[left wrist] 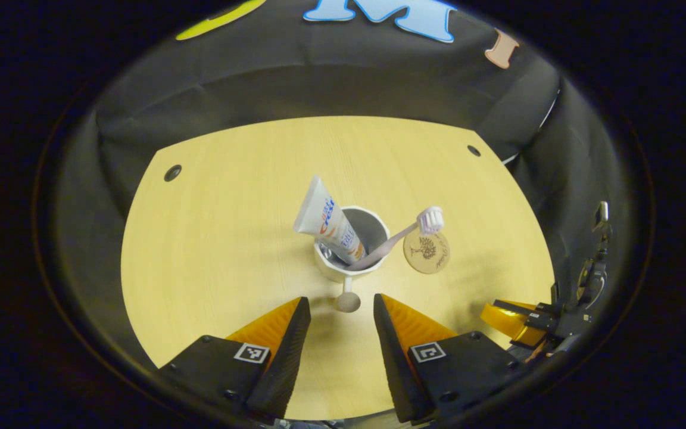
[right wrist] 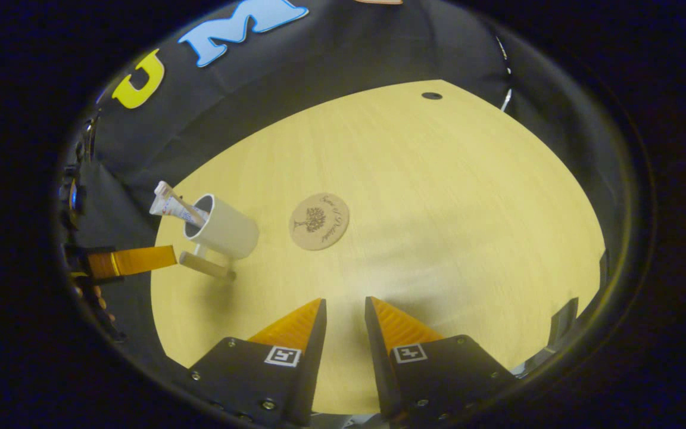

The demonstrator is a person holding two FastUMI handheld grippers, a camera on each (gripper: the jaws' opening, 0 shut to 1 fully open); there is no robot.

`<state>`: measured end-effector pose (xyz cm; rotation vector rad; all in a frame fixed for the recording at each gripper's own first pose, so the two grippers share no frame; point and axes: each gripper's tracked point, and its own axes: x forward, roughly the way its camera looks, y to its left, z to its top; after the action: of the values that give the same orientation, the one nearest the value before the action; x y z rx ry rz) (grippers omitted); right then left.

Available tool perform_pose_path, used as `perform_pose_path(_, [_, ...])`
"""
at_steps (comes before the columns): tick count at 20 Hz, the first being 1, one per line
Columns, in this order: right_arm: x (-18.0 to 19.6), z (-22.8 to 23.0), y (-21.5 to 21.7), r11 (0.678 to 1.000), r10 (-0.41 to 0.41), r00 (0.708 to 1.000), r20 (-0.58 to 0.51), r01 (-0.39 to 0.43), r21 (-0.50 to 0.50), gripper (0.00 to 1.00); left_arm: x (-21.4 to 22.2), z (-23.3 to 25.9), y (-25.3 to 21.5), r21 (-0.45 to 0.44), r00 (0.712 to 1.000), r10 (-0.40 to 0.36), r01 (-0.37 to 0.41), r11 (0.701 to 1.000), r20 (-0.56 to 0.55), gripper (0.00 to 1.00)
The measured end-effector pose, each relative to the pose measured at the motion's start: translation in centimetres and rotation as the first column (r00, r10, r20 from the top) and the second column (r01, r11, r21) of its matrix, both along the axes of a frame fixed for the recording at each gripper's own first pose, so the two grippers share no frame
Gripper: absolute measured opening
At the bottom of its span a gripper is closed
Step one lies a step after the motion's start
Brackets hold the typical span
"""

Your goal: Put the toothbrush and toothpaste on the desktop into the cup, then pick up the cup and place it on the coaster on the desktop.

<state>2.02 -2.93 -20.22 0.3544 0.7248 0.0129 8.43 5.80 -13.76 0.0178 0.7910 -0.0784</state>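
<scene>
A white cup (left wrist: 355, 247) stands mid-table with a toothpaste tube (left wrist: 325, 219) and a toothbrush (left wrist: 399, 237) leaning out of it. The cup's peg handle (left wrist: 348, 298) points toward my left gripper (left wrist: 340, 304), which is open, the handle's knob just ahead of its fingertips and untouched. A round wooden coaster (left wrist: 427, 252) lies right beside the cup. In the right gripper view the cup (right wrist: 227, 231) is at the left, the coaster (right wrist: 320, 221) to its right, and the left gripper (right wrist: 134, 260) is near the handle (right wrist: 207, 266). My right gripper (right wrist: 345, 302) hovers open over bare table.
The light wooden table (left wrist: 230, 238) has small dark holes (left wrist: 172, 173) near its far corners. Black cloth walls close it in at the back and sides. The right gripper (left wrist: 513, 319) shows at the table's right edge in the left gripper view.
</scene>
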Motion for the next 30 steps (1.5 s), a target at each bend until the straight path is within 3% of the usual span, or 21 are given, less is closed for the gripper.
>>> perform_pose_path(1, [-0.4, -0.3, -0.6, 1.000, -0.010, 1.000, -0.009, 0.010, 0.009, 0.38, 0.4, -0.3, 0.0, 0.012, 1.000, 0.004, -0.003, 1.000, -0.027, 0.67])
perform_pose_path(2, [-0.7, -0.6, -1.1, 1.000, -0.022, 1.000, -0.015, 0.022, 0.018, 0.38, 0.6, -0.7, 0.0, 0.020, 0.998, 0.007, -0.006, 1.000, -0.056, 0.75])
perform_pose_path(4, [-1.3, -0.9, -2.6, 0.998, -0.051, 0.999, -0.020, 0.051, 0.025, 0.38, 1.4, -1.7, 0.2, 0.037, 0.993, 0.023, -0.019, 0.999, -0.115, 0.67])
perform_pose_path(6, [-1.8, -1.0, -4.1, 0.996, -0.080, 0.996, -0.024, 0.081, 0.028, 0.42, 2.1, -2.8, 0.1, 0.045, 0.988, 0.037, -0.031, 0.999, -0.149, 0.71])
perform_pose_path(9, [-2.4, -1.2, -6.4, 0.991, -0.124, 0.992, -0.037, 0.126, 0.041, 0.38, 3.7, -3.5, 0.1, 0.062, 0.985, 0.051, -0.042, 0.997, -0.165, 0.75])
perform_pose_path(12, [-2.8, -1.7, -8.1, 0.986, -0.156, 0.986, -0.056, 0.159, 0.051, 0.42, 4.4, -4.4, -0.1, 0.063, 0.980, 0.058, -0.047, 0.997, -0.188, 0.67])
perform_pose_path(14, [-2.8, -2.0, -8.8, 0.984, -0.166, 0.984, -0.067, 0.170, 0.056, 0.38, 4.7, -4.9, -0.9, 0.028, 0.979, 0.059, -0.055, 0.998, -0.196, 0.63])
perform_pose_path(15, [-2.9, -2.1, -9.0, 0.983, -0.168, 0.983, -0.073, 0.172, 0.057, 0.38, 4.7, -5.4, -0.7, 0.033, 0.976, 0.072, -0.067, 0.997, -0.208, 0.48])
perform_pose_path(17, [-2.9, -2.5, -9.1, 0.984, -0.162, 0.983, -0.087, 0.167, 0.055, 0.42, 4.9, -5.4, -0.9, 0.032, 0.976, 0.084, -0.079, 0.996, -0.200, 0.34])
perform_pose_path(20, [-3.0, -3.1, -8.7, 0.987, -0.143, 0.984, -0.103, 0.149, 0.056, 0.38, 5.0, -5.2, -0.9, 0.028, 0.977, 0.093, -0.089, 0.996, -0.190, 0.33])
perform_pose_path(23, [-2.9, -3.1, -8.7, 0.989, -0.136, 0.986, -0.101, 0.142, 0.052, 0.42, 4.9, -5.0, -1.2, 0.019, 0.979, 0.095, -0.093, 0.996, -0.181, 0.33])
perform_pose_path(25, [-2.8, -3.1, -8.6, 0.989, -0.134, 0.986, -0.101, 0.140, 0.055, 0.38, 4.9, -4.3, -1.8, 0.036, 0.983, 0.074, -0.069, 0.997, -0.169, 0.33])
perform_pose_path(26, [-2.8, -3.1, -8.5, 0.989, -0.131, 0.986, -0.100, 0.137, 0.058, 0.42, 5.1, -3.7, -2.1, 0.047, 0.986, 0.060, -0.053, 0.997, -0.157, 0.33])
perform_pose_path(30, [-2.5, -3.0, -8.4, 0.990, -0.124, 0.987, -0.100, 0.130, 0.058, 0.42, 6.3, -1.7, -4.7, 0.129, 0.996, -0.027, 0.038, 0.991, -0.088, 0.32])
